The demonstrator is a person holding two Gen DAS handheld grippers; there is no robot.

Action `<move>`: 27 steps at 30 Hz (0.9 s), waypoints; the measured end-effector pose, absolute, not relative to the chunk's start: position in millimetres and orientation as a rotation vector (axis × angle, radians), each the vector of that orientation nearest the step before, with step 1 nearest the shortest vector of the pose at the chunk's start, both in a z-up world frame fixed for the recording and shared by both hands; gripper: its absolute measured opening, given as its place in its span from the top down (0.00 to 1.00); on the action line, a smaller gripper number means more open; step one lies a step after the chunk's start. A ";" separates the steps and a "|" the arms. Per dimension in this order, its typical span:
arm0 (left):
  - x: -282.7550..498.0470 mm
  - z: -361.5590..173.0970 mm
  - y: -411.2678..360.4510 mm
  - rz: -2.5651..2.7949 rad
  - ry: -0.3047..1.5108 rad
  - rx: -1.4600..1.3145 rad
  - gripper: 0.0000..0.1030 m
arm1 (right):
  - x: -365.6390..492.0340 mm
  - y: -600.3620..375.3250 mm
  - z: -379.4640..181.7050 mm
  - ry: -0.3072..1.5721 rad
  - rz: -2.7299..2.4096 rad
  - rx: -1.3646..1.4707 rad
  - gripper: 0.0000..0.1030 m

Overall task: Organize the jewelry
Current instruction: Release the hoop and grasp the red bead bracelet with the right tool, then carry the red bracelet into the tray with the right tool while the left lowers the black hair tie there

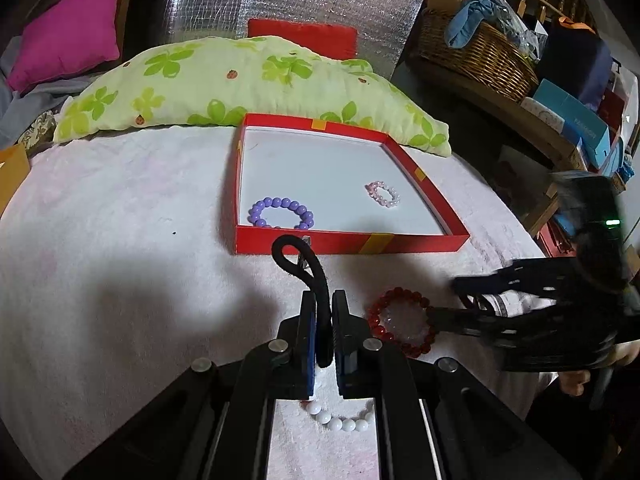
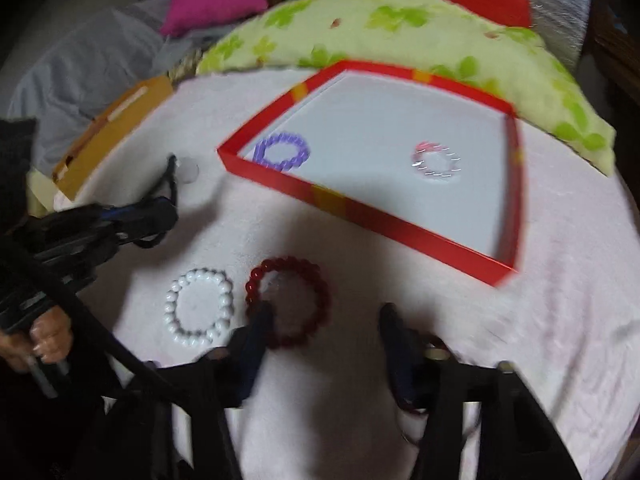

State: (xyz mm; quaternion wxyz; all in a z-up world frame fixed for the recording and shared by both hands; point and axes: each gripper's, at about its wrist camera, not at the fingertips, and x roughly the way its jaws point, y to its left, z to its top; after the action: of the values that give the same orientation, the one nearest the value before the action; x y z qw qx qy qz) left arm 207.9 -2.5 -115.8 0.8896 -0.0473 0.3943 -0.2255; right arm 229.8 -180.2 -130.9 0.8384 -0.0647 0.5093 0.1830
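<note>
A shallow red box (image 1: 416,242) (image 2: 404,232) with a white floor lies on the white cloth. In it are a purple bead bracelet (image 1: 280,213) (image 2: 283,151) and a small pink one (image 1: 383,194) (image 2: 436,162). My left gripper (image 1: 324,304) is shut on a black cord necklace (image 1: 304,264), held just before the box's near wall; it also shows in the right wrist view (image 2: 160,216). A red bead bracelet (image 1: 400,326) (image 2: 289,302) and a white bead bracelet (image 1: 340,420) (image 2: 199,307) lie on the cloth. My right gripper (image 2: 324,316) is open, one finger (image 2: 256,332) at the red bracelet.
A green floral pillow (image 1: 240,84) (image 2: 400,28) lies behind the box. A pink cushion (image 1: 68,40) is at the far left and an orange box (image 2: 112,132) at the cloth's left edge. A wicker basket (image 1: 476,56) and stacked boxes stand on the right.
</note>
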 end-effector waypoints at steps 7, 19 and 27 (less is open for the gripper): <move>210.7 -118.2 2.3 -0.465 0.831 -0.087 0.92 | 239.7 -170.0 -140.4 1.068 0.379 -0.118 0.90; 282.6 -75.1 -15.8 -0.563 0.749 -0.056 0.92 | 275.2 -235.8 -59.4 0.798 0.334 0.211 0.90; 353.8 -91.9 -59.0 -0.587 0.789 -0.015 0.92 | 362.8 -266.0 -89.4 0.834 0.236 0.398 0.90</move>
State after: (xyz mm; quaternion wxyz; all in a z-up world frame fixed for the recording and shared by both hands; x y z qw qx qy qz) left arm 353.8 -59.0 -91.9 0.8814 -0.0071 0.3788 -0.2820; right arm 362.9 -266.0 -89.4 0.8885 0.1914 0.4013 0.1135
